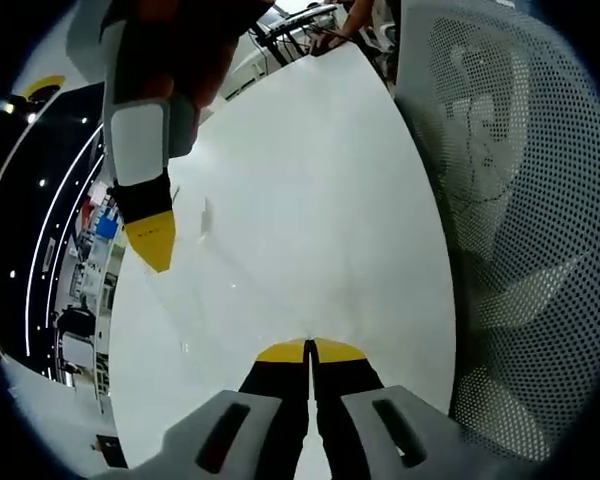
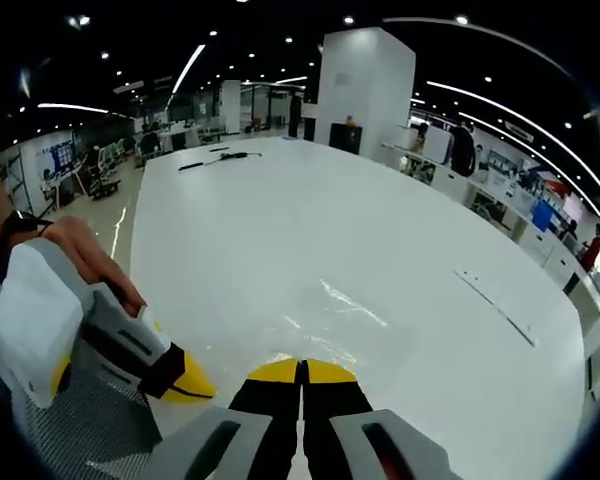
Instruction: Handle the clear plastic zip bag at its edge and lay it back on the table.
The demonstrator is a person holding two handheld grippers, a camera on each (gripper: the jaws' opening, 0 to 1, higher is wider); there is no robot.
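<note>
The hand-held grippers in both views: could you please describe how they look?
Each hand-held gripper, left and right, has two black jaws with yellow tips, rising from light grey housings with dark slots. In the right gripper view, the person's hand on the left one wears a dark wristband.

Ceiling spots and strip lights (image 2: pixel 195 62) glare off my bright white counter (image 2: pixel 380 250), and fisheye bends every edge.

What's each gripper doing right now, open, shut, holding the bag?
Left gripper: shut, jaws together over the white table; whether it pinches anything cannot be told.
Right gripper: shut at the near edge of the clear zip bag; actual grip cannot be confirmed.
</note>
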